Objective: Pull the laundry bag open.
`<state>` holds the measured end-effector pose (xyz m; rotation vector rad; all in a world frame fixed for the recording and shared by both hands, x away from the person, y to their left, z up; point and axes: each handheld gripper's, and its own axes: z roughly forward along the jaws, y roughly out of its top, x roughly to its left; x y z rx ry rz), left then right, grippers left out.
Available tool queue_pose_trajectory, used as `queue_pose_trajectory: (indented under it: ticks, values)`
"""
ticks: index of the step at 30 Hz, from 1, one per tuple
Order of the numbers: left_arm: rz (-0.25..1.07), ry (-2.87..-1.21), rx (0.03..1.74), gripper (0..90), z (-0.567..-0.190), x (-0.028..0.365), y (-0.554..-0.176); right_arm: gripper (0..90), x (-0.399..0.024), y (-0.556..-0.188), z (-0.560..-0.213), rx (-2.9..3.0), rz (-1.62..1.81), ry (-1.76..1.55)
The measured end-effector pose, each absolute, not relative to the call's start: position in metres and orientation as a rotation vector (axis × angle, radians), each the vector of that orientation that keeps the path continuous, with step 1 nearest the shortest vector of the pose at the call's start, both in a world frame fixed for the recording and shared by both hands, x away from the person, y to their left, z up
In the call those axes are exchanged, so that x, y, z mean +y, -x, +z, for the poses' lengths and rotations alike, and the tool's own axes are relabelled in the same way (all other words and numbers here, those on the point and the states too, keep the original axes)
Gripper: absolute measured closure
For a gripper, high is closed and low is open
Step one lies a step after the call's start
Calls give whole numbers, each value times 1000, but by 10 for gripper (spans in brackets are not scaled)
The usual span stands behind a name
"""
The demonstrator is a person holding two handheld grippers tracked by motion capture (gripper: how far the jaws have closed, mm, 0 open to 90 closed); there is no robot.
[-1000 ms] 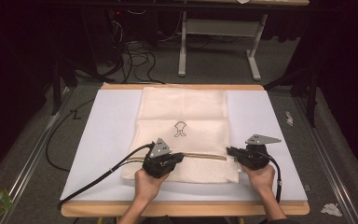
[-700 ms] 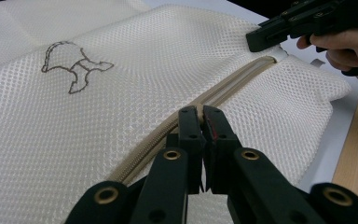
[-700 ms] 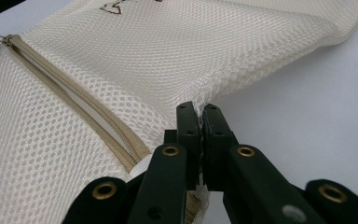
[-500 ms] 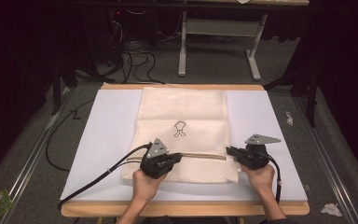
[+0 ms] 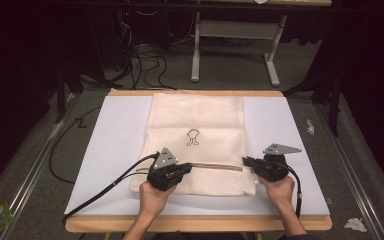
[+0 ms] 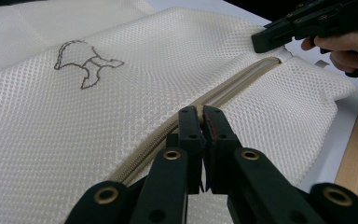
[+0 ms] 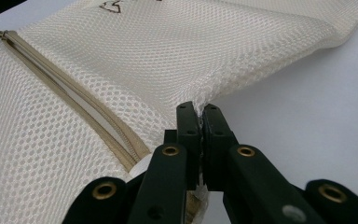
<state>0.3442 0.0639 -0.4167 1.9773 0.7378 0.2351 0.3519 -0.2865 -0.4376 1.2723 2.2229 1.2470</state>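
Left gripper (image 6: 200, 114): jaws pinched together on the zipper (image 6: 223, 91) of the mesh laundry bag (image 5: 196, 125), at what I take to be the slider, though I can't see it between the pads. Right gripper (image 7: 200, 112): clamped on the bag's edge where the zipper ends, mesh bunched between my jaws. The bag lies flat on the white mat (image 5: 280, 125), reaching away ahead of both grippers. Zipper between my grippers looks parted, white showing inside. Judgement: both grips set, zip run still to do.
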Motion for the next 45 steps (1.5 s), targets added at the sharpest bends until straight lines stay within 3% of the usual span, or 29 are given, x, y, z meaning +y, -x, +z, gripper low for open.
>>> queue_pose_trajectory:
  ticks: [45]
  values:
    - [269,-1936,785,872,-411,96,-343,889,-287,-352,-438,2223,1240,-1274]
